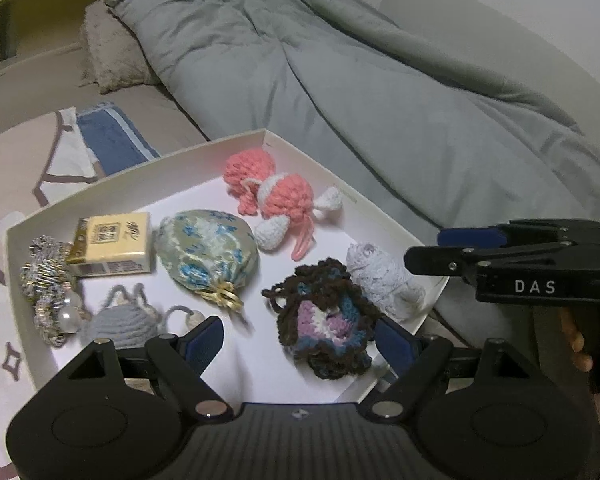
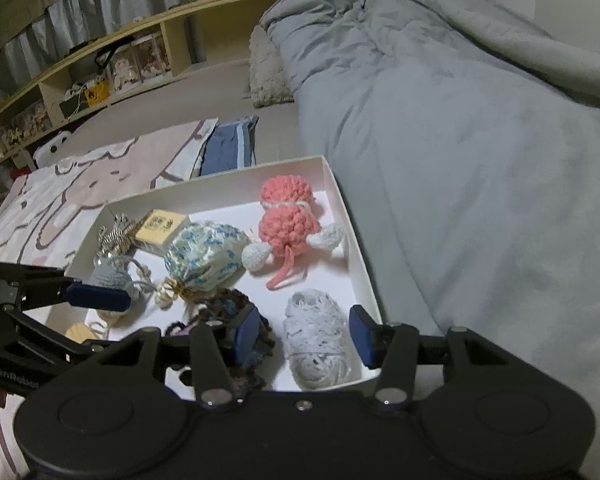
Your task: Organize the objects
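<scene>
A white box (image 1: pixel 384 208) lies on the bed and holds several small items: a pink crochet doll (image 1: pixel 276 192), a blue-flowered pouch (image 1: pixel 208 248), a yellow card box (image 1: pixel 112 248), a dark crochet pouch (image 1: pixel 324 320), a pale grey crochet piece (image 1: pixel 380 276), a grey knitted pouch (image 1: pixel 120 320) and a silver pearl ornament (image 1: pixel 48 284). My left gripper (image 1: pixel 300 340) is open over the box's near edge, empty, the dark pouch between its fingers. My right gripper (image 2: pixel 304 332) is open and empty, with the pale grey piece (image 2: pixel 316 336) between its fingers.
A grey duvet (image 1: pixel 360 80) covers the bed behind and right of the box. A patterned pink blanket (image 2: pixel 100 184) and a blue cloth (image 2: pixel 228 144) lie to the left. A fluffy cushion (image 2: pixel 268 72) and wooden shelves (image 2: pixel 100 76) stand further back.
</scene>
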A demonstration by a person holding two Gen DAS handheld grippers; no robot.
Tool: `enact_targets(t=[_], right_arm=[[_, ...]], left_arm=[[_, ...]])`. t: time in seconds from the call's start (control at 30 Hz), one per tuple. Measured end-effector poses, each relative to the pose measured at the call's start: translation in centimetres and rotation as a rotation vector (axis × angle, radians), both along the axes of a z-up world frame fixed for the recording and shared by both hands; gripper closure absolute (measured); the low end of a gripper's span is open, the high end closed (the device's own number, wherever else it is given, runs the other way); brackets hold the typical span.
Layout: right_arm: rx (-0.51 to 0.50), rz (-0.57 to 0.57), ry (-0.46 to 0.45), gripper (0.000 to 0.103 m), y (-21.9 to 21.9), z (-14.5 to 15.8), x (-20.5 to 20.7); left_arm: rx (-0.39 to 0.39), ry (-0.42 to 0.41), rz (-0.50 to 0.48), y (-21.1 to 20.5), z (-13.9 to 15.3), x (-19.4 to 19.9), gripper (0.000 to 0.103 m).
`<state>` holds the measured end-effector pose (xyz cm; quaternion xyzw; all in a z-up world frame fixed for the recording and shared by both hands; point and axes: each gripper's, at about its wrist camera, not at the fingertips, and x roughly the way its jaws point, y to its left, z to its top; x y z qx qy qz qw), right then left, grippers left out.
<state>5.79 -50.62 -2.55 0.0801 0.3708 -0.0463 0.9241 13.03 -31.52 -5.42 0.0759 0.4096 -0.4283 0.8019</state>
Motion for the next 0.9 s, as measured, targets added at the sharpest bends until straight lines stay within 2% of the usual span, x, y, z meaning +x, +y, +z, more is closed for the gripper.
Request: enact_targets(t=[0.07, 0.43, 0.5, 0.57, 0.73, 0.9], right_arm=[[0.004, -0.002, -0.005, 0.042, 0.4, 0.6, -0.3], [0.029, -0.003, -0.069, 0.021, 3.5, 3.4, -2.3], [0.04, -0.004, -0.085, 0.016, 4.0, 4.1, -2.7], [0.046, 0.006, -0.098, 0.005, 4.7, 4.7, -3.2], [0.034, 0.009, -0.116, 0.0, 6.5, 6.0, -4.5], [0.028, 0.004, -0.124, 0.0, 8.3, 6.7, -5.8]], left_arm=[[-0.006, -0.01, 0.016, 0.7, 0.7, -0.1, 0.019], [-0.019, -0.064, 0.118, 5.6, 4.4, -1.2, 0.005], [-0.025, -0.07, 0.135, 6.8, 5.0, -1.5, 0.002], [-0.03, -0.076, 0.16, 8.2, 5.4, -1.8, 0.0], [-0.036, -0.089, 0.22, 11.4, 6.3, -2.6, 0.0], [-0.021, -0.102, 0.285, 14.3, 7.5, -3.6, 0.0]])
